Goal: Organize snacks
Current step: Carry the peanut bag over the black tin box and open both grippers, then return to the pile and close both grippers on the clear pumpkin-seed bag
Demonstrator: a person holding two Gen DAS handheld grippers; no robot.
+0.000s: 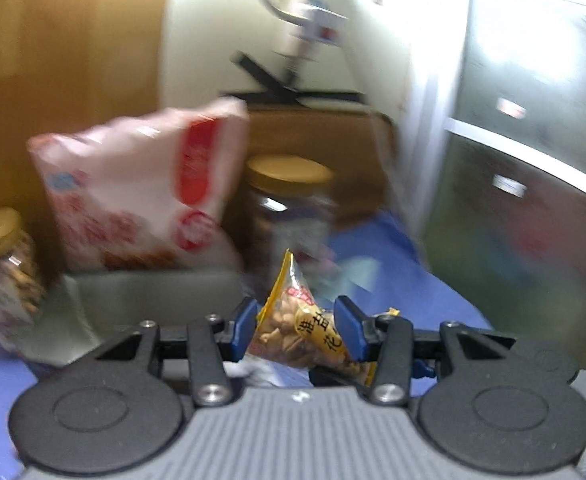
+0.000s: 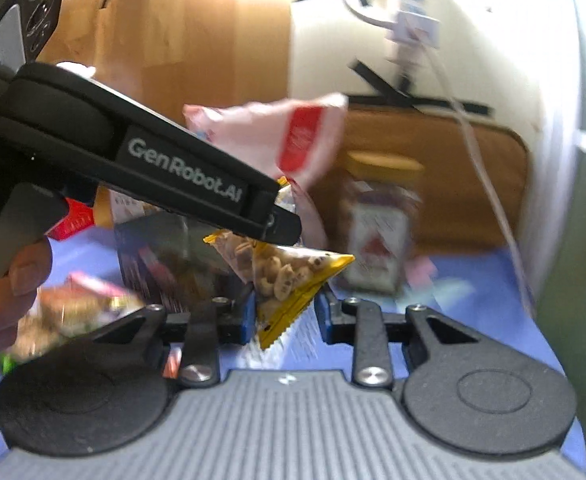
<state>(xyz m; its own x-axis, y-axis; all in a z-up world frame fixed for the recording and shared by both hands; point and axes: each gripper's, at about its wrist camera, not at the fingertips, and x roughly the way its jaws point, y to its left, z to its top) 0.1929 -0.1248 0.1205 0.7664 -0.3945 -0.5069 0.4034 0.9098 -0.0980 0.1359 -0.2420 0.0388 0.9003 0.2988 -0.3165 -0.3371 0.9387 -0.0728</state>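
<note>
You get strong motion blur in both views: the pink bag (image 1: 141, 188) and the jar (image 2: 381, 224) are smeared. Daylight glare burns out the top right, and the fisheye bends the edges.

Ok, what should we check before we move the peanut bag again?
1. Left gripper clamped on the peanut packet: ok.
2. Right gripper pinching the packet's yellow corner: ok.
3. Packet lifted off the blue cloth: ok.
4. Yellow-lidded jar ahead standing upright: ok.
5. Room left in the grey box: cannot tell, too blurred.
</note>
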